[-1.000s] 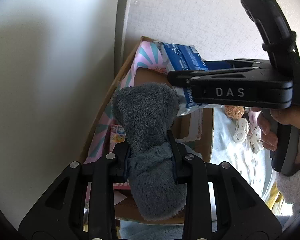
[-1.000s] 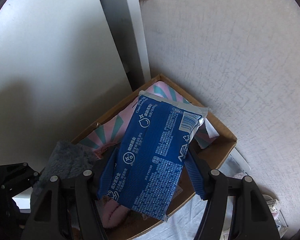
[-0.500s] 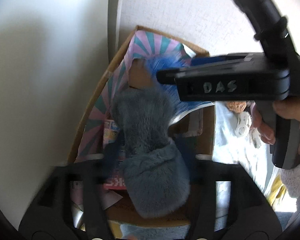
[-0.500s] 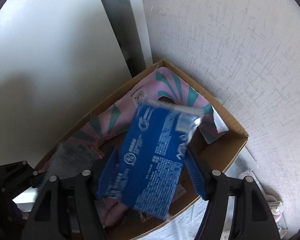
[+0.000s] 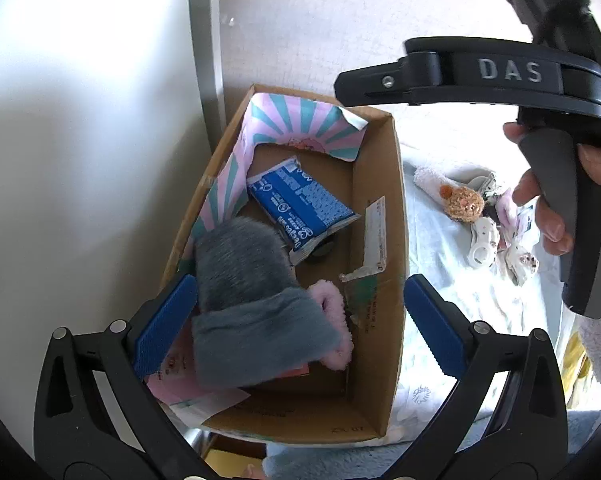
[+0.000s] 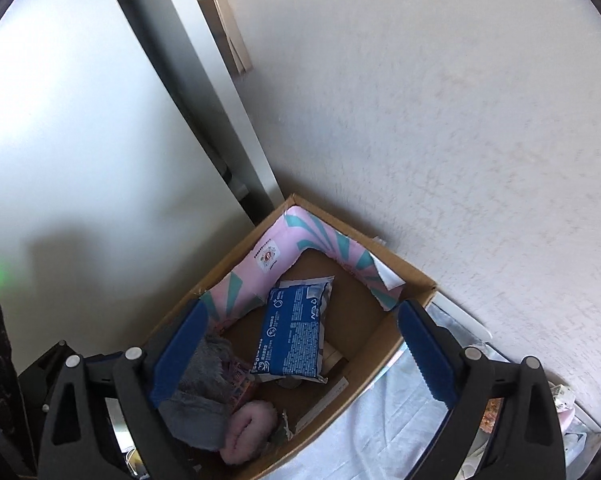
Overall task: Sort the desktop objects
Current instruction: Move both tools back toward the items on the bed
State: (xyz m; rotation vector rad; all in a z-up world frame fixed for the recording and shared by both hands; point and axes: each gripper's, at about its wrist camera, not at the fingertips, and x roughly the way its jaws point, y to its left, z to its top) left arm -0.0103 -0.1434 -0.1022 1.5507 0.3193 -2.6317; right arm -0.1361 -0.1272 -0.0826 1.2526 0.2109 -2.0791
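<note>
A cardboard box [image 5: 384,216] stands in the corner by the wall; it also shows in the right wrist view [image 6: 416,276]. Inside lie a grey fluffy item [image 5: 252,300], a blue wipes pack [image 5: 300,204] and a pink fluffy item [image 5: 332,312]. In the right wrist view the blue pack [image 6: 296,340] lies flat beside the grey item [image 6: 200,388] and the pink item [image 6: 248,428]. My left gripper [image 5: 296,328] is open and empty above the box. My right gripper [image 6: 300,356] is open and empty above the box.
A pink and teal striped sheet [image 5: 296,124] lines the box's back. To the right, on a pale cloth [image 5: 460,304], lie a round orange ball [image 5: 464,204], a white roll [image 5: 430,180] and small white trinkets [image 5: 484,244]. Walls close in at the left and back.
Both grippers have opened. The grey fluffy item and the blue pack have dropped into the box. Both grippers have risen and drawn back.
</note>
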